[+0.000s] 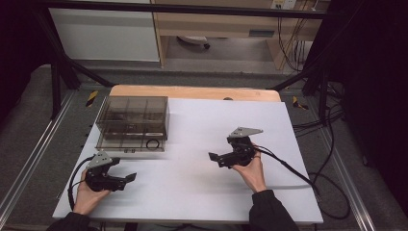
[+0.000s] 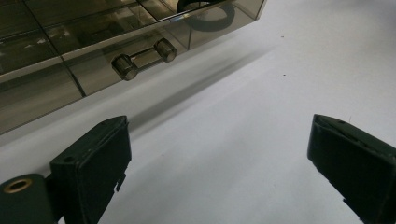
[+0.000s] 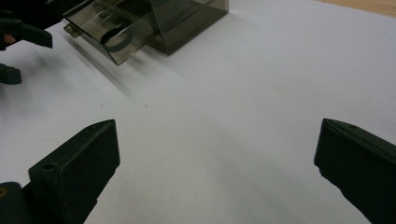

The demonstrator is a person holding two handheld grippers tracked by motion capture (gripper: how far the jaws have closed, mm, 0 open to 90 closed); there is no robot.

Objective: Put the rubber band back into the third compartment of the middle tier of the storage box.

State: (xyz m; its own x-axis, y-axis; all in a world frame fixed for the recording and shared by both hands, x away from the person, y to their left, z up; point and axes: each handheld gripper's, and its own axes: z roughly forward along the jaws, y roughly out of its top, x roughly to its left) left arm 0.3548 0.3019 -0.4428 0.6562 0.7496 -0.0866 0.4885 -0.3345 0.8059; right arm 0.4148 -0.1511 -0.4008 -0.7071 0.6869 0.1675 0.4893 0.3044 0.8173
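Now | left gripper (image 1: 126,178) jaws apart, empty, drawer handle (image 2: 144,58) just ahead | right gripper (image 1: 215,157) jaws wide, empty, smoked drawer box (image 1: 133,122) well off ahead-left, black ring (image 1: 153,144) in its pulled-out drawer | risk: careless push on handle slides the light box instead of shutting drawer

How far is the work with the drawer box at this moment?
Done: a black ring lies in the pulled-out bottom drawer of the smoked transparent plastic drawer box. In hand: nothing; the left tool and the right tool are both open and empty. Left, probably: pushing the drawer shut by its handle.
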